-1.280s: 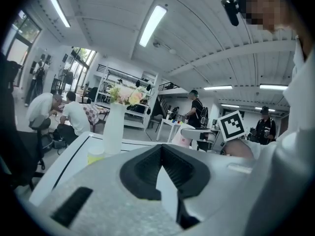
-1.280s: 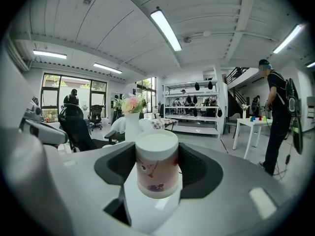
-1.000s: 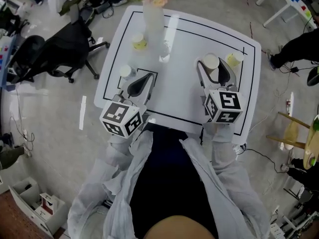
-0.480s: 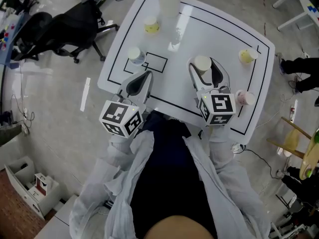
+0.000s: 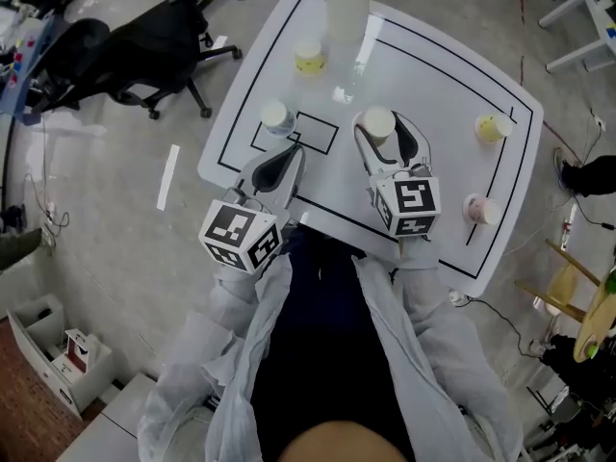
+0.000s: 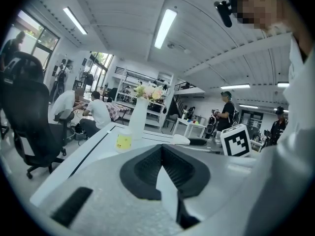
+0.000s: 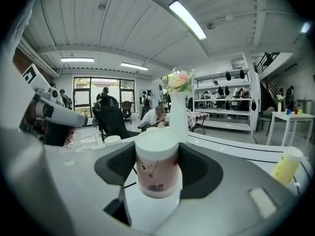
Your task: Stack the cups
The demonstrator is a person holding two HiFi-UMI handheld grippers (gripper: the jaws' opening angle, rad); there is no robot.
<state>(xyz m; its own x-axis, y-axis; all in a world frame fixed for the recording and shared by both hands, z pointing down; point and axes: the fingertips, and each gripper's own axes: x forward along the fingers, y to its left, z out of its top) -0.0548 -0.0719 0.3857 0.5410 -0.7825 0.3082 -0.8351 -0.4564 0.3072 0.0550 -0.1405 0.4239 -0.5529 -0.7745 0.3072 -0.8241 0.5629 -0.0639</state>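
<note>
Right gripper view: right gripper (image 7: 157,154) clamps cup (image 7: 156,173) mid-wall, prob. light, thin, slick plastic, so squeeze gently; left gripper (image 6: 163,147) jaws together, empty.

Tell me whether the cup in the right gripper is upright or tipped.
Upright. In the right gripper view the cup stands with vertical sides and its white top level, clamped by the right gripper.

one cup (image 7: 156,171) sits in the right gripper (image 5: 382,131), vase (image 5: 347,12) behind it (another cup (image 5: 492,127) rightward).
</note>
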